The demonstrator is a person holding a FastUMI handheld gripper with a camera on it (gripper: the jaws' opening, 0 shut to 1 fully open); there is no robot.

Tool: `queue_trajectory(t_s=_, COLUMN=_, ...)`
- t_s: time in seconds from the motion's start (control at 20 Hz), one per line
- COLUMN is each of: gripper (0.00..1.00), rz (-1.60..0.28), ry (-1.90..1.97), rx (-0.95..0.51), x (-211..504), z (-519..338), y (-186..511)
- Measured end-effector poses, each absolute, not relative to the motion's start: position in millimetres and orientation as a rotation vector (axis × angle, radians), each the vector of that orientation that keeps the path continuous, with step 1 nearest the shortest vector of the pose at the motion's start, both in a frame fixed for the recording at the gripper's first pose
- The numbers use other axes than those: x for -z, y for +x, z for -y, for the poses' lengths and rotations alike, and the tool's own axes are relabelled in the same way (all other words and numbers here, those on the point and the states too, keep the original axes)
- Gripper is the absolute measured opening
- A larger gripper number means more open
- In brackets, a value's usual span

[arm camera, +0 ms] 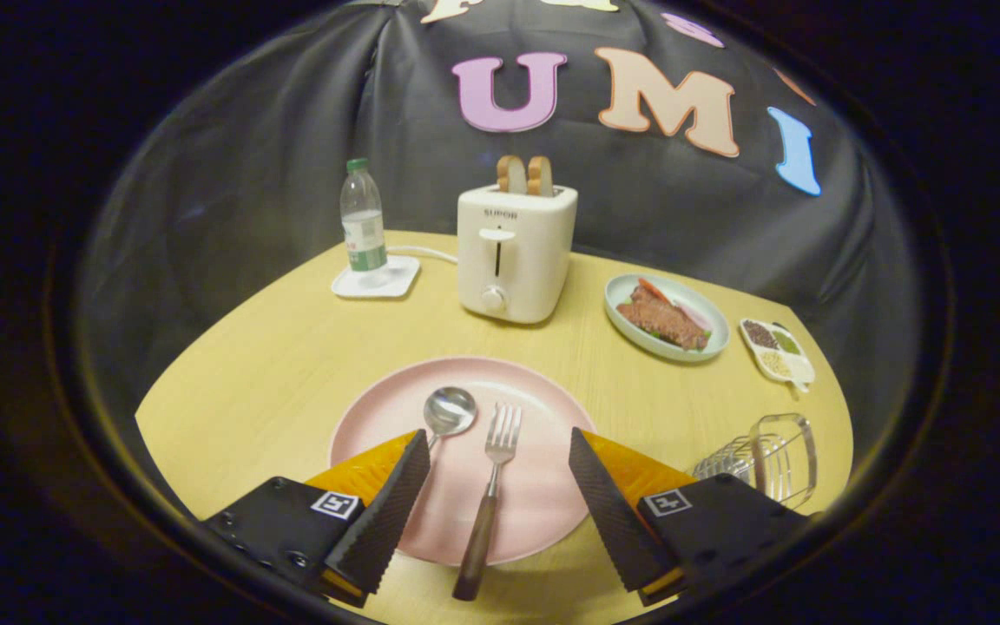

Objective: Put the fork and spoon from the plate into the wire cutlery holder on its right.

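Wooden table [274, 365] in pale yellow carries everything, and the pink plate [543, 486] near its front edge serves as the landmark. On the plate lie the fork [490, 495] and the spoon [448, 415] side by side, spoon to the left; the fork's brown handle runs off the plate's near rim onto the table, tines pointing away. The spoon's bowl faces up, and its handle is hidden behind the left finger. The gripper [500, 486] hangs over the plate with its jaws spread wide, touching nothing; the fork lies between the two fingers.

Beyond the plate stands a white toaster [516, 256] with two slices of bread [526, 175] sticking up from its slots. Right of the plate, close beside the right finger, sits the wire cutlery holder [769, 456]. Farther off, beyond and right of the plate, is a pale green dish of food [665, 317], and past that a small divided tray [776, 349] of seasonings. Beyond and left of the plate, a water bottle [363, 221] stands on a white coaster [376, 279].
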State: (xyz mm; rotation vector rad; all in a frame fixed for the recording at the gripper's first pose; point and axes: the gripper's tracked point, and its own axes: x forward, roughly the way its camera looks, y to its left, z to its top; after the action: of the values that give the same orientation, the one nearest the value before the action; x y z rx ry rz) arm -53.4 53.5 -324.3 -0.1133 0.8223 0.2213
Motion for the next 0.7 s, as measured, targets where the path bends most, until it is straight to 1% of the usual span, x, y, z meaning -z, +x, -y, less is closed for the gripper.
queue_trajectory(t_s=0.05, gripper=0.96, rz=-0.844, ry=-0.123, rx=-0.218, x=331.6, z=-53.2, y=-55.7)
queue_trajectory(t_s=0.3, gripper=0.64, rz=-0.937, ry=-0.151, rx=-0.213, x=357.9, z=-49.7, y=-66.9)
queue_trajectory(t_s=0.65, gripper=0.2, rz=-0.977, ry=-0.149, rx=-0.206, x=368.3, z=-53.5, y=-70.6)
queue_trajectory(t_s=0.7, gripper=0.2, rz=-0.986, ry=-0.139, rx=-0.209, x=369.5, z=-55.1, y=-69.7)
